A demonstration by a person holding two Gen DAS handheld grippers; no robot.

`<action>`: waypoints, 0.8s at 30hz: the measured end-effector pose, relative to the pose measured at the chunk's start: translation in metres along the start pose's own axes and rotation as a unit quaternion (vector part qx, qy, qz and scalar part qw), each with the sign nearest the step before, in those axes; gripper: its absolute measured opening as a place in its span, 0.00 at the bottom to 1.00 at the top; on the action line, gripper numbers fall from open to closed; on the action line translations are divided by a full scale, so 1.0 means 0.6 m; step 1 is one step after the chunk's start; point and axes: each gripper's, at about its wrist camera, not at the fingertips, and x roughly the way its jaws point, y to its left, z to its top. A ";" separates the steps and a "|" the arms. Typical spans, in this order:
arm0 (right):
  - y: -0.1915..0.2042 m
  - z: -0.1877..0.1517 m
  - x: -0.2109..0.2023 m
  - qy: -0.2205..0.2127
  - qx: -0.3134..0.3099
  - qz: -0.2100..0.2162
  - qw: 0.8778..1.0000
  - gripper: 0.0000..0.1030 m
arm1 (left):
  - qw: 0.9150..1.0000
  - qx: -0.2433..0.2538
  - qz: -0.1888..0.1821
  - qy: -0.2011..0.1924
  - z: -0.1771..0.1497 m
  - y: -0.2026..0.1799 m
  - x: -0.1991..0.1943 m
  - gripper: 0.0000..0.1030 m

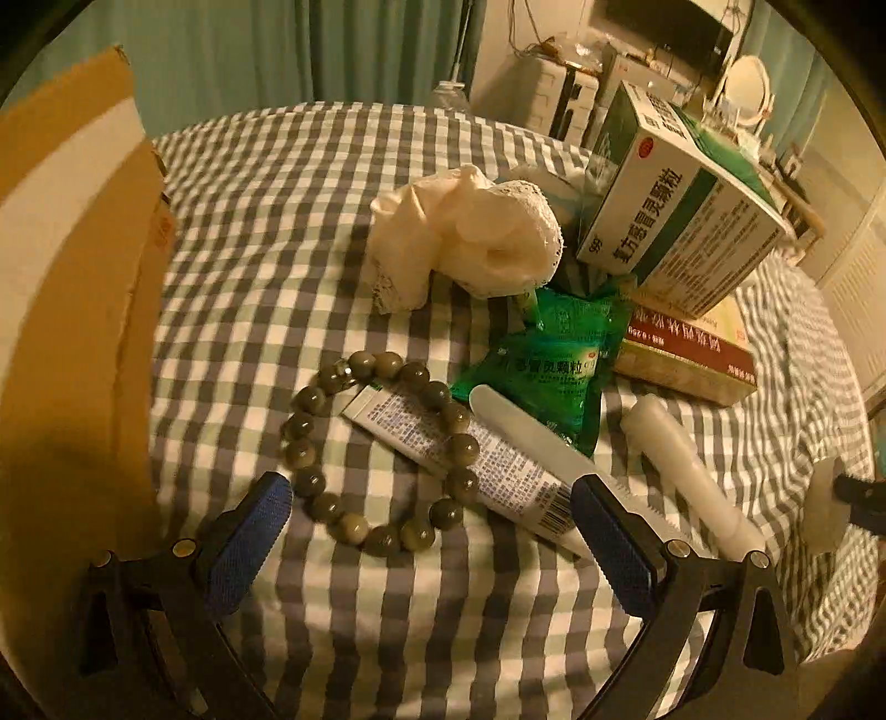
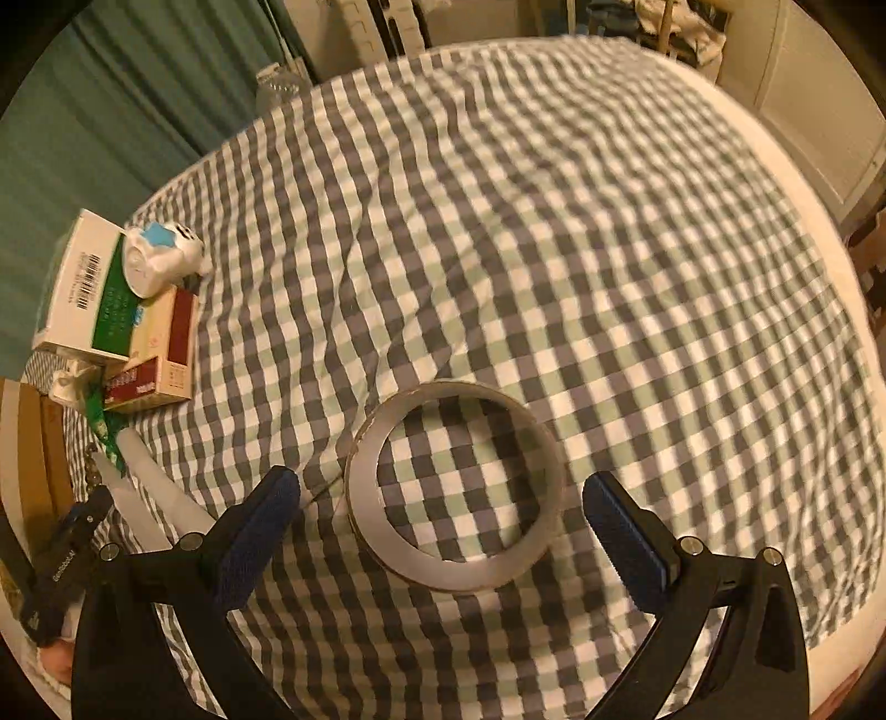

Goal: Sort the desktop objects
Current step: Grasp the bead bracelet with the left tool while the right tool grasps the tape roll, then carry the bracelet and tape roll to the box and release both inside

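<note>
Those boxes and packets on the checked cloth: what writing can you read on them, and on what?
"999" and "复方感冒灵颗粒": tilted white and green box.
"感冒灵颗粒": green packet, partly hidden.
Red and cream box: characters unreadable.
Tube: barcode and print too small.

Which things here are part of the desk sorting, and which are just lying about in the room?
To sort: bead bracelet, ointment tube, green sachet, medicine boxes, white cloth, tape roll.

Just lying about: cardboard box, curtain, round mirror, checked cloth.
</note>
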 end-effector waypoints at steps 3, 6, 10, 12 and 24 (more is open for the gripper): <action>0.001 0.002 0.025 0.030 0.005 -0.006 1.000 1.00 | 1.000 -0.021 -0.010 0.004 0.004 0.017 0.008 1.00; 0.007 0.001 0.043 0.052 -0.006 -0.026 0.998 1.00 | 0.999 -0.026 -0.022 0.013 0.006 0.025 0.003 0.82; 0.020 -0.005 0.054 0.069 -0.030 -0.059 0.995 1.00 | 0.998 -0.037 -0.038 0.019 0.002 0.033 -0.018 0.28; 0.025 -0.007 0.060 0.078 -0.039 -0.073 0.993 1.00 | 0.999 -0.024 -0.024 0.021 -0.006 0.031 -0.029 0.22; -0.002 -0.042 -0.005 0.038 -0.006 -0.022 0.999 0.79 | 0.999 -0.002 -0.029 0.025 -0.067 0.030 -0.085 0.11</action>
